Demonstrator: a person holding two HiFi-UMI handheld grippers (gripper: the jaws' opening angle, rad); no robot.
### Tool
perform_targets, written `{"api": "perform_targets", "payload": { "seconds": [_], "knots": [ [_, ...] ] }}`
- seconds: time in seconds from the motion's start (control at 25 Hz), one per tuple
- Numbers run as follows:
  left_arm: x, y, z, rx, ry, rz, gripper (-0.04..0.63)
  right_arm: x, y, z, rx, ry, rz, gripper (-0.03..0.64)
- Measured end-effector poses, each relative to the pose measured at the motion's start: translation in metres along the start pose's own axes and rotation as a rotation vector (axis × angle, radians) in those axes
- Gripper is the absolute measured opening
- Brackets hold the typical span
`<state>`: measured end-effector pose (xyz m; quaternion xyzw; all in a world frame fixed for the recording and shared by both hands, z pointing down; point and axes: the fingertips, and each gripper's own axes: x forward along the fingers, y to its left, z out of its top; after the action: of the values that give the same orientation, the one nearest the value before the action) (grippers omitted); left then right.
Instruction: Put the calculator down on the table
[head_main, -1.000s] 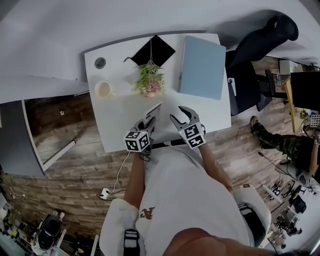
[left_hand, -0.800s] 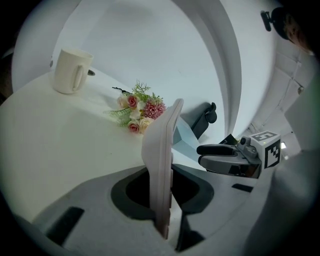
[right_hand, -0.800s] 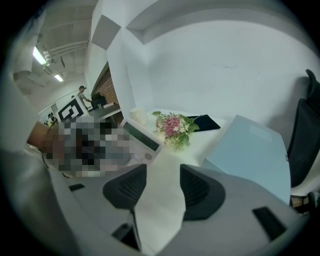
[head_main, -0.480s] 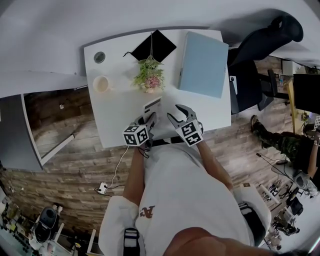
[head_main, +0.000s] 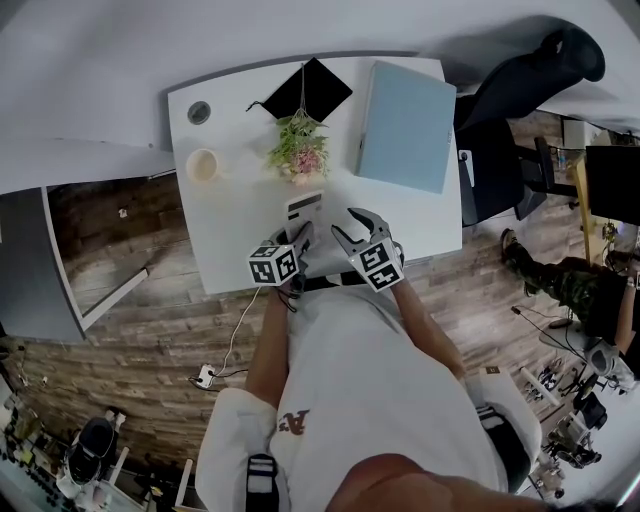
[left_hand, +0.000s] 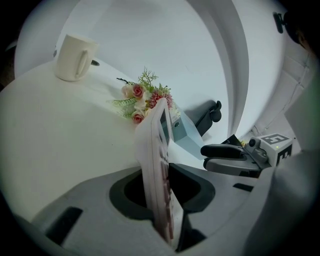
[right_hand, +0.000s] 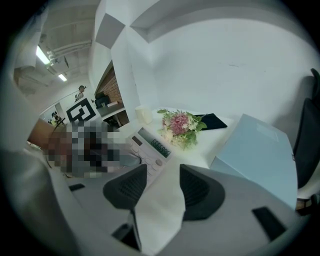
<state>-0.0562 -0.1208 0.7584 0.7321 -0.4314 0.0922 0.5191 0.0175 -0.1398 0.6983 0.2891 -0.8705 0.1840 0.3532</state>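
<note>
The white calculator (head_main: 304, 210) stands between the jaws of my left gripper (head_main: 297, 240) near the front edge of the white table (head_main: 230, 240). In the left gripper view the calculator (left_hand: 157, 165) is edge-on, with both pads against its faces while the jaws are opening. Its far end reaches out over the tabletop toward the flowers (left_hand: 145, 100). The right gripper view shows the calculator (right_hand: 150, 145) lying low over the table, display up. My right gripper (head_main: 350, 228) hovers just to its right, open, with nothing but table between its jaws (right_hand: 162, 187).
A cream mug (head_main: 204, 166) stands at the left of the table and a small flower bunch (head_main: 298, 155) in the middle. Behind them lie a black pouch (head_main: 307, 95) and a light blue folder (head_main: 408, 125). A black office chair (head_main: 520, 90) is beside the right edge.
The calculator has tipped from a raised slant to lie lower over the table. Both grippers have stayed nearly where they were.
</note>
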Motion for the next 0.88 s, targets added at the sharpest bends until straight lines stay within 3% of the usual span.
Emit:
{"api": "perform_targets", "payload": {
  "seconds": [0.48, 0.88],
  "knots": [
    [0.0013, 0.0026, -0.0011, 0.045, 0.011, 0.046, 0.123, -0.0031, -0.0002, -0.0026, 0.002, 0.002, -0.010, 0.212],
    [0.0014, 0.0085, -0.0010, 0.133, 0.004, 0.094, 0.155, -0.0004, 0.0026, -0.0059, -0.006, 0.004, -0.010, 0.212]
  ]
}}
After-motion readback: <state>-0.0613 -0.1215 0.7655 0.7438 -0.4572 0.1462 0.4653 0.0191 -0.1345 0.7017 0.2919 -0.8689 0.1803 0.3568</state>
